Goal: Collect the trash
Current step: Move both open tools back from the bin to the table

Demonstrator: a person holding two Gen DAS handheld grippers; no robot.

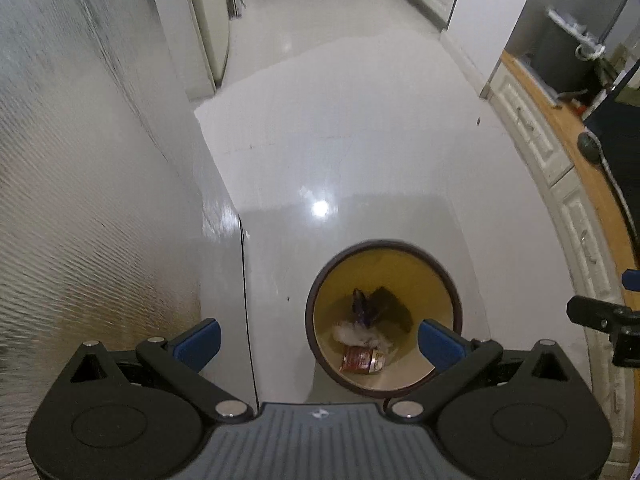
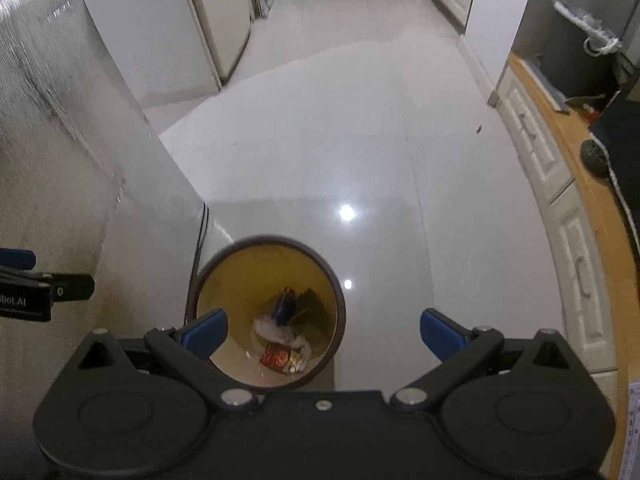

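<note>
Left gripper spread wide, blue padded fingers far apart and holding nothing; right gripper likewise fully splayed and empty. Below both, standing on the glossy pale tiled floor, a round yellow-walled waste bin with a dark brown rim, smooth inside, partly covered in each view by a blue finger pad and the black linkage. At its bottom, collected trash: a flat red and gold printed wrapper, crumpled white tissue or plastic, a shiny purple-blue foil wrapper, and a dark shape too shadowed to make out. Left of the bin, a rippled, brushed-looking metallic panel, motion-blurred. On the right, cream panelled cabinet fronts under a wooden countertop, its dark clutter cut off by the fisheye edge.
</note>
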